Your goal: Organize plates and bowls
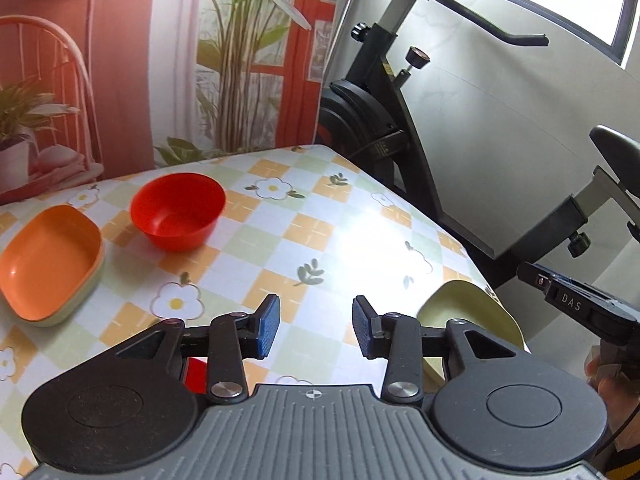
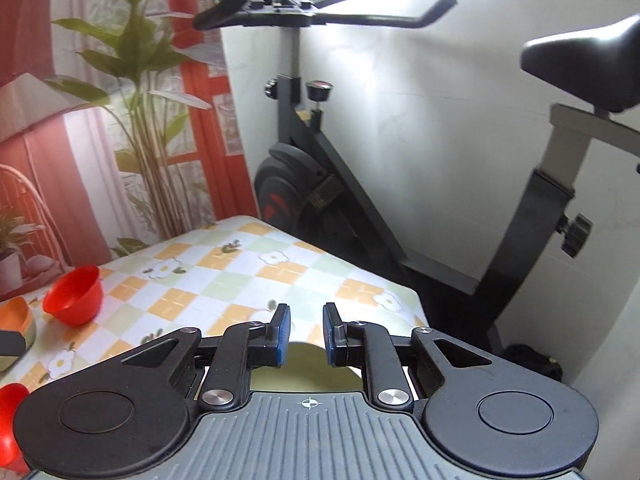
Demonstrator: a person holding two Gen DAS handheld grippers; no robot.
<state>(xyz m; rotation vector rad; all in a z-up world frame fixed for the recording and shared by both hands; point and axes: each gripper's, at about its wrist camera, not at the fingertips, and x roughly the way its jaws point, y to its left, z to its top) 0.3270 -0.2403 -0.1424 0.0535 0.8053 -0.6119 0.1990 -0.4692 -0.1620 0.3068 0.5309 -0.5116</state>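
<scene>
In the left wrist view, my left gripper [image 1: 316,326] hangs open over the flowered tablecloth [image 1: 304,240], holding nothing. A red bowl [image 1: 178,210] stands far left, and beside it an orange square plate [image 1: 50,260] lies stacked on a pale green one. A pale yellow-green plate [image 1: 468,314] sits by the table's right edge, partly behind my finger. A second red bowl [image 1: 196,372] peeks out under the left finger. In the right wrist view, my right gripper [image 2: 307,334] is open just above the pale plate [image 2: 316,374], with nothing between its pads. The red bowl [image 2: 74,296] and the orange plate [image 2: 16,314] lie far left.
A black exercise bike [image 1: 384,128] stands close against the table's right side, its saddle [image 2: 588,68] high on the right. The table edge [image 2: 404,286] runs diagonally just beyond the pale plate. A printed backdrop [image 1: 120,80] closes the far side. Another red bowl [image 2: 10,412] sits at bottom left.
</scene>
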